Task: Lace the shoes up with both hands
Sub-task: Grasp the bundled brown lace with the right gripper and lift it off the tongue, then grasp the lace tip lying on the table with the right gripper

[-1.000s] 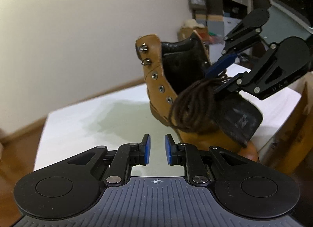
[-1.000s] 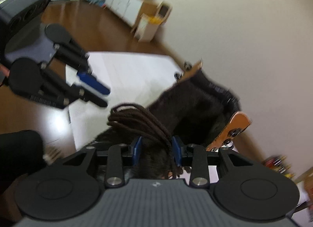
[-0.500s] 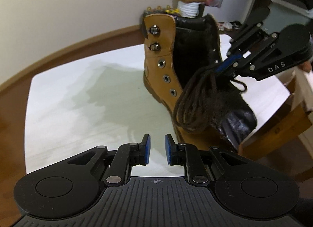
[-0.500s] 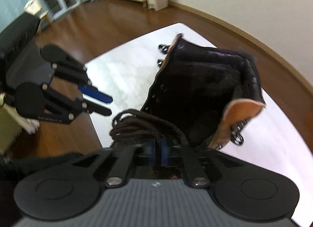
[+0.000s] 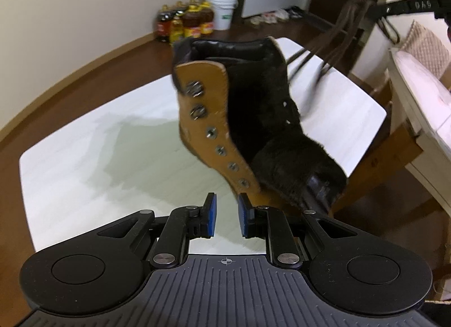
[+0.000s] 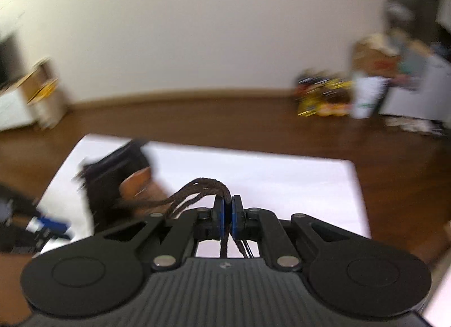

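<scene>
On the white table [image 5: 84, 175] I see the tan boot [image 5: 225, 141] standing up, its dark tongue flopped open toward my left gripper [image 5: 225, 218]. That gripper's blue pads [image 5: 212, 215] are spread a little, with nothing between them, and they sit just in front of the boot's toe end. The row of metal eyelets [image 5: 220, 150] down the boot's side has no lace in it. My right gripper [image 6: 227, 215] has its fingers squeezed together on the brown shoelace [image 6: 197, 189]. The lace is bunched in loops, and it hangs from that gripper high above the boot. The right view is blurry. Bottles [image 5: 186, 21] stand on the floor by the wall.
</scene>
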